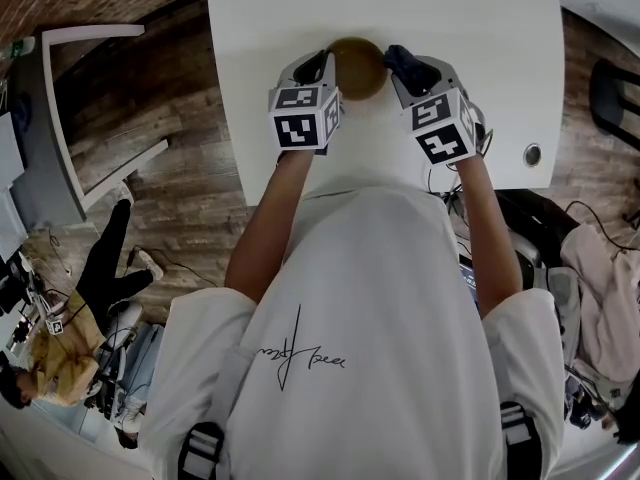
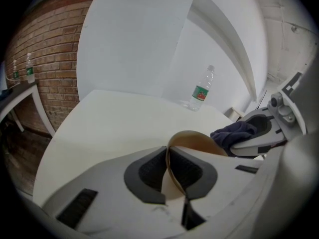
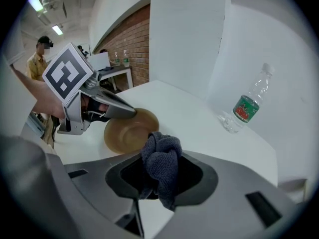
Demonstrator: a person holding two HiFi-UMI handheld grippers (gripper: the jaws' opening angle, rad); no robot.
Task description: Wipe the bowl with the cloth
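- The brown bowl (image 1: 357, 66) sat on the white table (image 1: 480, 28), near its far edge and midway between the two grippers.
- In the right gripper view its hollow faced the camera and it looked slightly tipped.
- The left gripper (image 2: 170, 169) was clenched on the bowl's rim, one pad inside the wall and one outside, with the thin brown edge running up between them.
- The right gripper (image 3: 159, 176) was clamped on a dark blue-grey cloth (image 3: 162, 162), which was bunched into a knot and bulged out above the jaws.
- The cloth hung just beside the bowl's right rim. Whether it touched the bowl could not be made out.
- From the head view, both grippers pointed away from the person and downward. Their marker cubes sat on top, the left cube (image 1: 300, 116) and the right cube (image 1: 443, 126) on either side of the bowl.
- A clear plastic water bottle (image 2: 202, 89) with a green-and-red label stood upright farther back on the table, well apart from the bowl.
- Beyond the table were a white wall and a brick wall (image 2: 45, 68).
- A person (image 3: 39, 59) in a yellow top stood in the background.
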